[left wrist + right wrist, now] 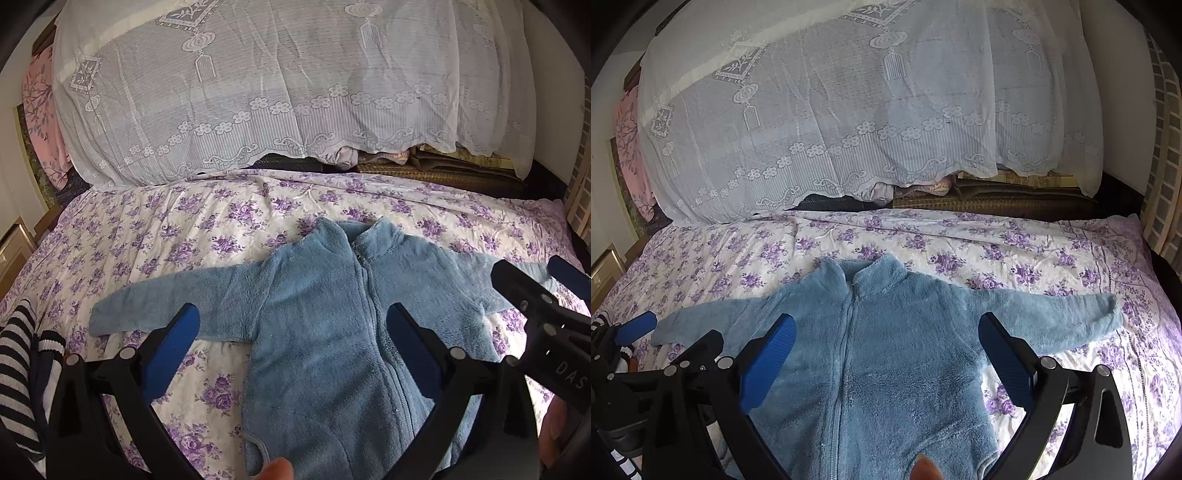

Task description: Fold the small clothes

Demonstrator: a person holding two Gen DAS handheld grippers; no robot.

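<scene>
The left gripper hovered with blue fingers spread wide, holding nothing, above the blue fleece jacket; the right gripper was equally wide and empty. Only the left view showed striped clothing to that tool's left. The jacket lay flat, zipper up, collar pointing away from both tools, sleeves out sideways, on a purple-flowered bedspread. Beyond rose a lace-draped pile.

We note a bed in purple-floral cover; blue fleece jacket flat, sleeves spread; striped garment at left edge.
</scene>
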